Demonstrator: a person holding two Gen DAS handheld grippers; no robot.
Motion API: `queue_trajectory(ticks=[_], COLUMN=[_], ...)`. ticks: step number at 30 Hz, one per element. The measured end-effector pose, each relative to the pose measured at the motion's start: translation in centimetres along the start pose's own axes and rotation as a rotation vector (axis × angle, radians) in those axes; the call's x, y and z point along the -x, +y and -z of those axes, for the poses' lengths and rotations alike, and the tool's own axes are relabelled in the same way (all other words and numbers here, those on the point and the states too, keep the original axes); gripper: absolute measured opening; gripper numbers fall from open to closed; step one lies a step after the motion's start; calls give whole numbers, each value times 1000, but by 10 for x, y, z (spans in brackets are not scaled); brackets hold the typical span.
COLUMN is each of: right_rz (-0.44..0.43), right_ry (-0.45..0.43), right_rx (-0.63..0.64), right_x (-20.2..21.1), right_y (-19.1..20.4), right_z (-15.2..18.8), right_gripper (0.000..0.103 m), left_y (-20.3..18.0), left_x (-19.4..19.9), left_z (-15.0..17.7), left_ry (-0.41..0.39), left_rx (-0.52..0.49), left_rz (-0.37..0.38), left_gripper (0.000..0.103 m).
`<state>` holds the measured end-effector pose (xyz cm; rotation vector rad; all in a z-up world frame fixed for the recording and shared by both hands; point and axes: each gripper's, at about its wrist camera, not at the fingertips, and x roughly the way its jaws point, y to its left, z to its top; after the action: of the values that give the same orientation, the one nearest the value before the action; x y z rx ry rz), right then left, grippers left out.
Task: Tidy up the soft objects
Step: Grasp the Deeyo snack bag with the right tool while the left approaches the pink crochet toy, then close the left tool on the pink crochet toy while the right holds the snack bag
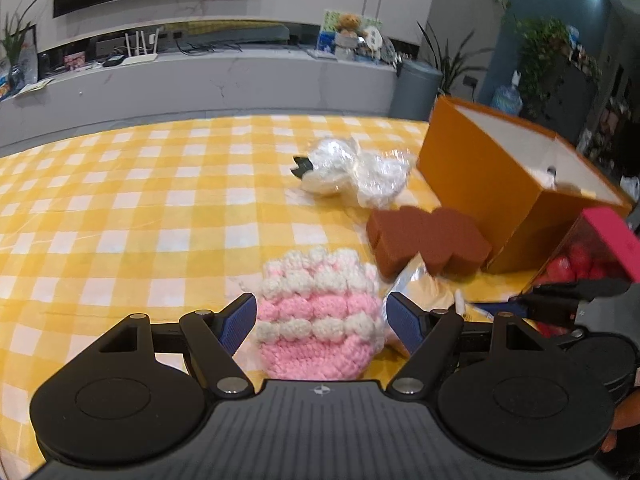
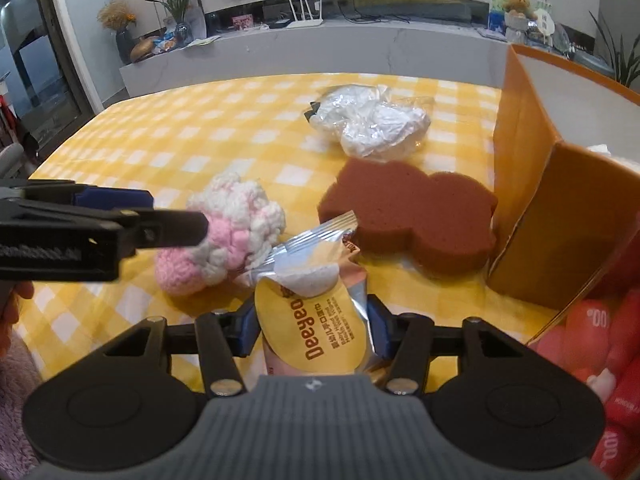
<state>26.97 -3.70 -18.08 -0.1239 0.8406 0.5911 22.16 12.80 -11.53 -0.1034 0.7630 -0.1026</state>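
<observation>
On the yellow checked cloth (image 1: 120,200), my left claw (image 1: 322,318) stands wide around the pink-and-white knit (image 1: 320,312), pads beside it, not pressing. My right claw (image 2: 312,330) grips a wipes packet (image 2: 316,320). Brown sponge (image 2: 408,216) and plastic-wrapped toy (image 2: 368,120) lie beyond, beside the orange box (image 2: 532,184).

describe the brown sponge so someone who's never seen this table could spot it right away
On the yellow checked tablecloth, find the tall orange box. The brown sponge lies flat against its base. It is the only brown, scallop-edged foam slab, unlike the white plastic-wrapped bundle behind it.
</observation>
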Motion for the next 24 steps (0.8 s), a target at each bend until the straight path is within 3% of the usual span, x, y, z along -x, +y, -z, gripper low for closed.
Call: queue_trajectory(ticks=[7, 14, 18, 19, 22, 24], right_rz=[-3, -12, -11, -9, -5, -2], right_ry=[-13, -5, -5, -4, -1, 0], right_rx=[0, 10, 20, 22, 18, 19], right_x=[0, 4, 4, 4, 2, 1], right_y=[0, -2, -1, -1, -1, -1], right_z=[3, 6, 7, 8, 8, 8], right_gripper=[56, 58, 59, 59, 59, 59], left_y=[-9, -13, -5, -1, 10, 8], left_x=[-18, -22, -24, -25, -25, -27], left_z=[6, 8, 9, 9, 9, 10], left_ry=[71, 83, 104, 114, 123, 128], left_rx=[-13, -43, 2, 30, 96, 76], left_rz=[-8, -41, -87, -100, -82, -88], left_gripper=[90, 91, 90, 86, 84, 80])
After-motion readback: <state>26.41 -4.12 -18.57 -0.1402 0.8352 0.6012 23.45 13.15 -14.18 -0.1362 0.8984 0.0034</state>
